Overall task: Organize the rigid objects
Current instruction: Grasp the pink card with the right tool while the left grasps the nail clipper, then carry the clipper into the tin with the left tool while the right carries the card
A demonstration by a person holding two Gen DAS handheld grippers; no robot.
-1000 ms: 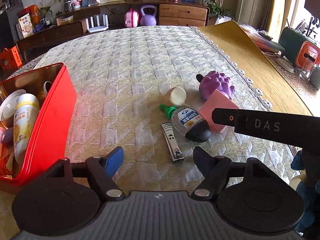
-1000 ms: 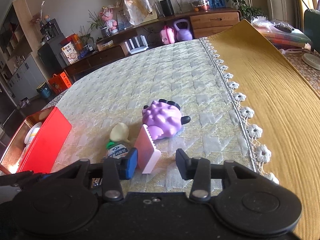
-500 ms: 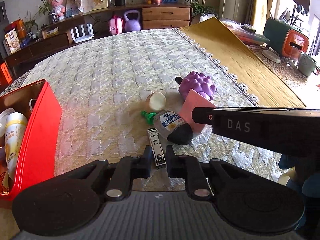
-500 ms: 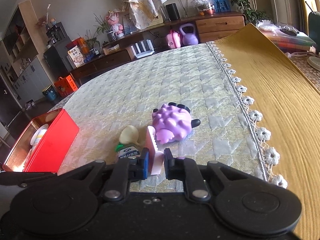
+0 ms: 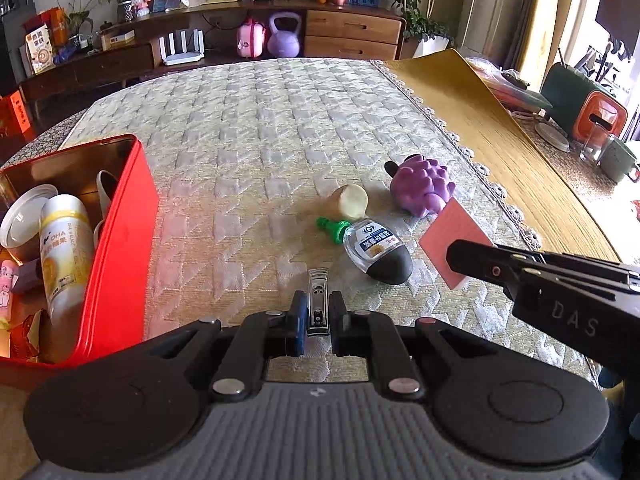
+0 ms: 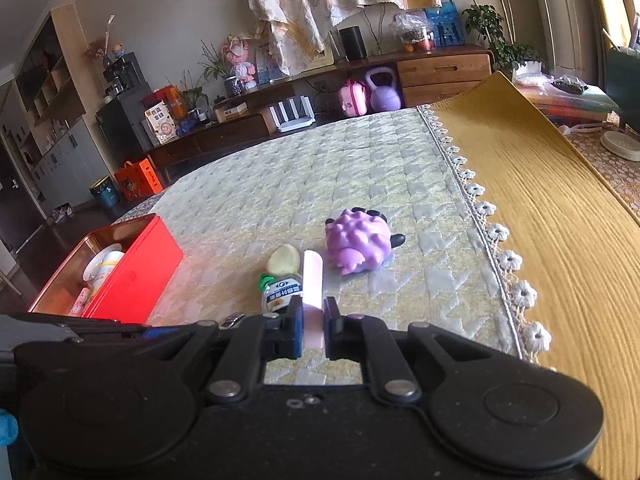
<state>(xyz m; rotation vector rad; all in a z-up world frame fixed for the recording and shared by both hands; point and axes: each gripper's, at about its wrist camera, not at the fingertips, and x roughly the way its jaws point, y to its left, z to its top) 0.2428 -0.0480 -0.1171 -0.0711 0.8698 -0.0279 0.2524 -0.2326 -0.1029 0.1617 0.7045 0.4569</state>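
My left gripper point(image 5: 317, 311) is shut on a metal nail clipper point(image 5: 317, 300), lifted just off the quilted cloth. My right gripper point(image 6: 312, 318) is shut on a flat pink card-like block point(image 6: 312, 280), held on edge; the same pink block point(image 5: 454, 242) shows in the left wrist view, raised in the right gripper's black jaws. On the cloth lie a small clear bottle point(image 5: 374, 246) with a green cap and black base, a pale round lid point(image 5: 353, 200) and a purple spiky toy point(image 5: 422, 184). A red tin box point(image 5: 120, 240) stands at the left.
The red tin box point(image 6: 132, 268) holds a white-and-yellow can point(image 5: 64, 248), a white lid and small packets. A yellow runner point(image 6: 560, 220) with lace trim covers the table's right side. Cups and an orange appliance point(image 5: 598, 116) stand far right. A sideboard lines the far wall.
Both grippers went from open to shut: the left closed on the nail clipper, the right on the pink block. Both objects have since been raised slightly off the cloth.
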